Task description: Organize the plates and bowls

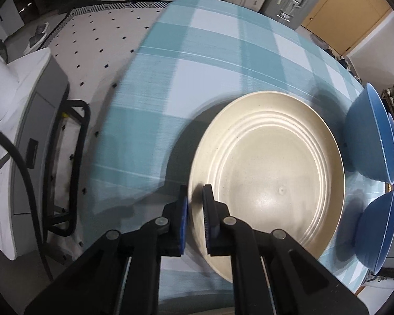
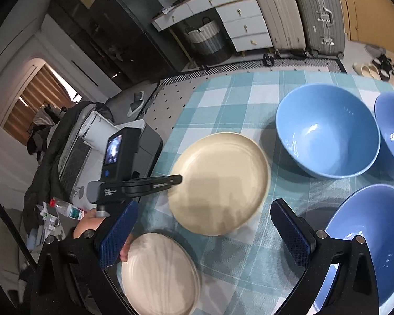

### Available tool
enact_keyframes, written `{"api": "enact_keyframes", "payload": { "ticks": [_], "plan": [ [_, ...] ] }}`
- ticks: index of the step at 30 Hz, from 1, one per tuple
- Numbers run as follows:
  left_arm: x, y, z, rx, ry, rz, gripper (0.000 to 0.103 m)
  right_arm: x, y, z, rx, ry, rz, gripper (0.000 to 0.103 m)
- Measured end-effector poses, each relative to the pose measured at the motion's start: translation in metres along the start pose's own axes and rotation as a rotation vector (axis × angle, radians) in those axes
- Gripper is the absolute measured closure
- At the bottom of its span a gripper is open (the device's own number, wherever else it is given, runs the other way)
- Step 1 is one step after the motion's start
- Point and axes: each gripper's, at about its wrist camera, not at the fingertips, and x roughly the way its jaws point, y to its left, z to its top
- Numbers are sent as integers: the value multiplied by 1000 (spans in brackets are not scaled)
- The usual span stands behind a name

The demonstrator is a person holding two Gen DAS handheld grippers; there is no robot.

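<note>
Left gripper [image 1: 195, 210] pinches cream plate [image 1: 270, 181] rim (held above tablecloth) | right gripper [image 2: 202, 236] wide open, empty, behind plate

Cream plate [image 1: 273, 173], blue bowls [image 2: 328, 131], teal-and-white checked tablecloth [image 1: 210, 60]

I see the worktop under a woven checked cloth [image 2: 231, 99], matt, its threads showing as a fine grain. The cream plate [image 1: 270, 173] my left gripper [image 1: 195, 218] holds looks satin smooth, with soft ridged rings and a faint speckle. The second cream plate [image 2: 157, 273] looks similarly dull-glazed, though blurred. The light blue bowl [image 2: 325, 134] is glossy, with bright highlights inside; the darker blue bowl [image 2: 373, 239] shines the same way. My right gripper's [image 2: 205, 233] fingers [image 2: 291, 233] are matt black plastic with blue, knobbly-textured pads and small metal pins.
</note>
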Motion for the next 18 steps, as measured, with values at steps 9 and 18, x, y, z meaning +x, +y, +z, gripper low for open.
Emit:
{"api": "enact_keyframes", "payload": {
  "ticks": [9,18],
  "plan": [
    [-8,43,-4,-46,2,15,95,36,12,13,75,88,-4,1],
    [-11,62,-8,-61,12,4,95,115,3,11,204,246,-92,31]
  ]
}}
